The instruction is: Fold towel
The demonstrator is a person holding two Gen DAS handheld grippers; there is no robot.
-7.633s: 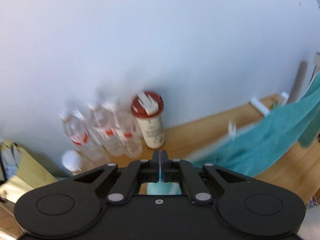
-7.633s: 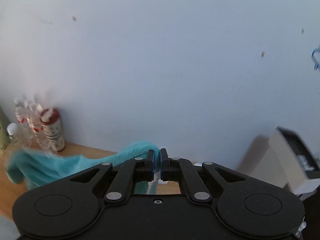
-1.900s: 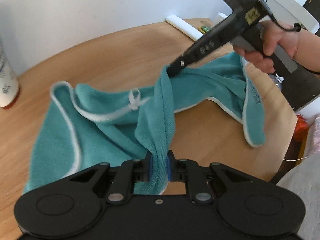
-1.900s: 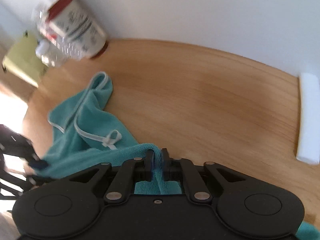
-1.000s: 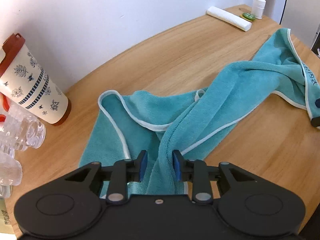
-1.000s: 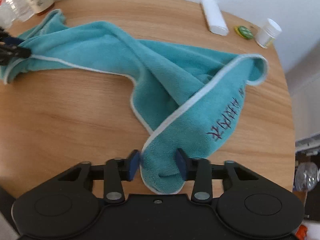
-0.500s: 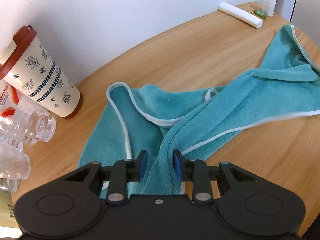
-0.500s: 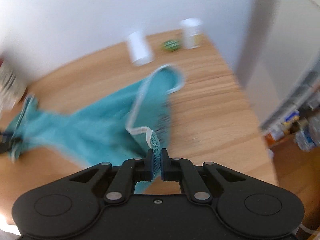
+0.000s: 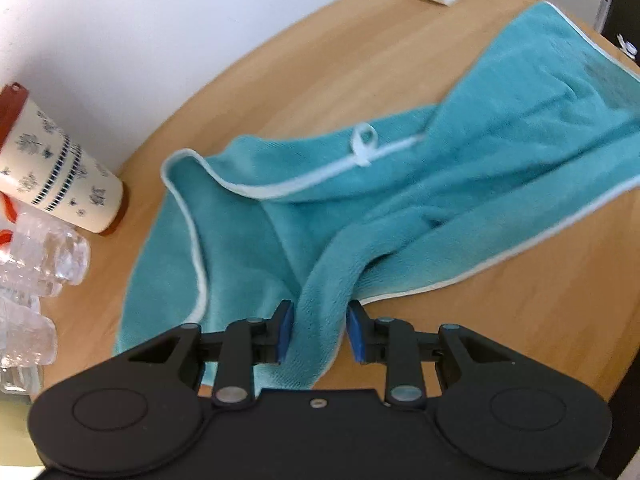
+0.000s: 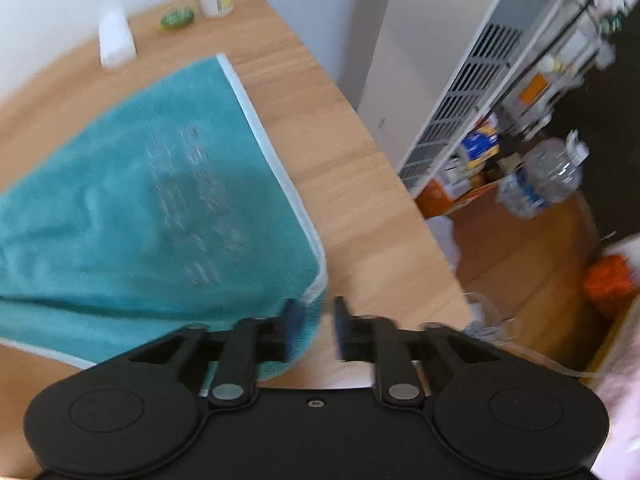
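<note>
Teal towel lies spread but rumpled on the worktop, unfolded. Left claw gapes around a ridge; right claw gapes, towel corner against its left finger. Flattening and folding remain.

Even, bright daylight fills both views, with soft shadows under the teal towel. The right wrist view is smeared by motion blur; the towel's lettering is unreadable. Fisheye distortion bends the wooden table edges, and dark vignetting cuts the corners.
</note>
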